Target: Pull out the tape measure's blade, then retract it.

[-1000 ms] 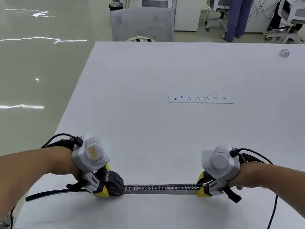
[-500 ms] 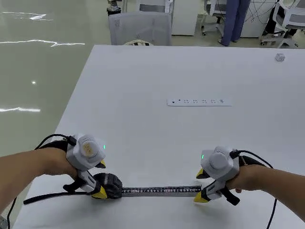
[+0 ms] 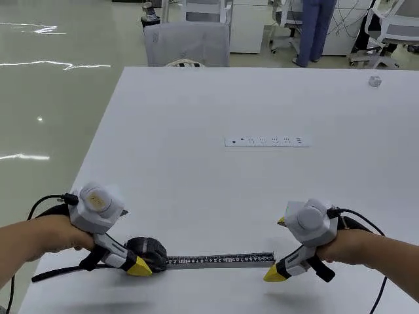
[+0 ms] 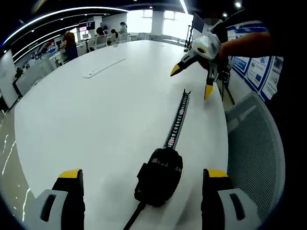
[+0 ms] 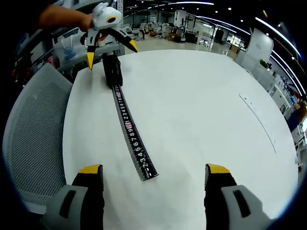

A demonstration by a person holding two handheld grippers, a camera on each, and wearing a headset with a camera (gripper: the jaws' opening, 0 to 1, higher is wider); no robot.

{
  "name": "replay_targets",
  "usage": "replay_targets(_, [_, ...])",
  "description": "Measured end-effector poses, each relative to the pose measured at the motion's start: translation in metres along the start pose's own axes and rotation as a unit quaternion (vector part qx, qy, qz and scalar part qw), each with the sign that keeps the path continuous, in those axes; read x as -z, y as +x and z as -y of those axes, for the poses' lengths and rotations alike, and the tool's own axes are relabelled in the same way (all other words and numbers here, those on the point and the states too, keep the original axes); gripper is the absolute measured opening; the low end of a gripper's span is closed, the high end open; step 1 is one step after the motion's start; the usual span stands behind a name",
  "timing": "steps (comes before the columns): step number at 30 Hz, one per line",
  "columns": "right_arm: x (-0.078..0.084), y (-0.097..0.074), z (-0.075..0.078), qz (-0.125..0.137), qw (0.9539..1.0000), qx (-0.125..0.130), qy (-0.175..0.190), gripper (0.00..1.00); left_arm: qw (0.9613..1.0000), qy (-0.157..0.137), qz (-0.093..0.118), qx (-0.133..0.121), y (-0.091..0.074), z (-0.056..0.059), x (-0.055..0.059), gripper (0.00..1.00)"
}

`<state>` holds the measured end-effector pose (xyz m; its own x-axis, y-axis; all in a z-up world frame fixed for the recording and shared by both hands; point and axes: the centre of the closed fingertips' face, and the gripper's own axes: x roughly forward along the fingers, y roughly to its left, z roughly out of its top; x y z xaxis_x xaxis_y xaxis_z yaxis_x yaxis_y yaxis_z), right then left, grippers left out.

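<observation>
Open-plan office or lab hall — bright and glossy
A long white table (image 3: 196,163) carrying a power strip (image 3: 266,141), grey mesh chairs (image 3: 186,42), a polished floor (image 3: 52,85), ceiling light strips (image 5: 192,4) — and a person (image 3: 314,26) standing among workstations behind

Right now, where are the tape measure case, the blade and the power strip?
tape measure case (image 4: 159,175), left gripper view, housing top.
blade (image 5: 130,132), right gripper view, printed scale.
power strip (image 3: 265,141), head view, socket face.

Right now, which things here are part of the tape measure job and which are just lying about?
Job: tape measure case; its blade, pulled out flat on the table; left gripper, open astride the case; right gripper, open by the blade's tip.
Lying about: power strip; small pale object near the far edge; chair beyond the table.
</observation>
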<state>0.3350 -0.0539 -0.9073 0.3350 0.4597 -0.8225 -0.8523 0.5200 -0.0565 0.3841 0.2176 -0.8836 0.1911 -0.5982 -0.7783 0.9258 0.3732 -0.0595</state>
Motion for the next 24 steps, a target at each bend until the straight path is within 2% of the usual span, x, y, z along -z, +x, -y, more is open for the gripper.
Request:
replay_targets(2, [0.003, 0.001, 0.0, 0.003, 0.9999, 0.005, 0.013, 0.96, 1.0, -0.006, 0.007, -0.003, -0.004, 0.001, 0.003, 1.0])
replay_targets(3, [0.005, 0.001, 0.0, 0.004, 0.9998, 0.009, 0.016, 0.98, 0.9998, -0.014, 0.008, -0.008, -0.005, -0.002, 0.004, 1.0])
replay_targets(5, [0.006, 0.0, 0.001, 0.007, 0.9995, 0.02, 0.024, 1.0, 0.9992, -0.037, 0.007, -0.016, -0.009, -0.004, 0.008, 1.0])
replay_targets(7, [0.005, -0.002, 0.0, 0.017, 0.9987, 0.023, 0.041, 1.0, 0.9986, -0.044, 0.019, -0.023, -0.011, -0.004, 0.008, 1.0])
replay_targets(8, [0.005, -0.003, 0.0, 0.022, 0.998, 0.028, 0.053, 1.0, 0.9983, -0.043, 0.027, -0.028, -0.013, -0.004, 0.009, 1.0])
replay_targets(10, [0.003, -0.006, 0.001, 0.034, 0.9966, 0.042, 0.062, 1.0, 0.9983, -0.028, 0.027, -0.043, -0.016, -0.005, 0.012, 1.0])
replay_targets(11, [0.002, -0.008, 0.0, 0.037, 0.996, 0.045, 0.068, 1.0, 0.9979, -0.028, 0.036, -0.046, -0.018, -0.005, 0.011, 1.0])
replay_targets(12, [0.0, -0.01, -0.001, 0.047, 0.9947, 0.051, 0.077, 1.0, 0.997, -0.037, 0.047, -0.049, -0.02, -0.004, 0.009, 1.0])
replay_targets(15, [0.0, -0.016, -0.003, 0.059, 0.9922, 0.063, 0.09, 1.0, 0.9941, -0.068, 0.063, -0.056, -0.023, -0.003, 0.011, 1.0])
replay_targets(17, [0.0, -0.021, -0.003, 0.074, 0.9887, 0.073, 0.108, 1.0, 0.9891, -0.117, 0.07, -0.055, -0.025, 0.0, 0.015, 1.0])
replay_targets(18, [0.003, -0.022, -0.005, 0.074, 0.9883, 0.074, 0.111, 1.0, 0.9862, -0.126, 0.086, -0.065, -0.028, -0.002, 0.012, 1.0])
replay_targets(19, [0.004, -0.024, -0.006, 0.076, 0.9874, 0.078, 0.115, 1.0, 0.9842, -0.123, 0.102, -0.076, -0.031, -0.003, 0.008, 1.0])
replay_targets(20, [0.007, -0.027, -0.008, 0.079, 0.9861, 0.084, 0.12, 1.0, 0.9837, -0.118, 0.107, -0.084, -0.034, -0.002, 0.01, 1.0])
replay_targets(24, [0.017, -0.036, -0.011, 0.084, 0.982, 0.103, 0.134, 0.99, 0.9856, -0.1, 0.094, -0.099, -0.041, 0.008, 0.023, 1.0])
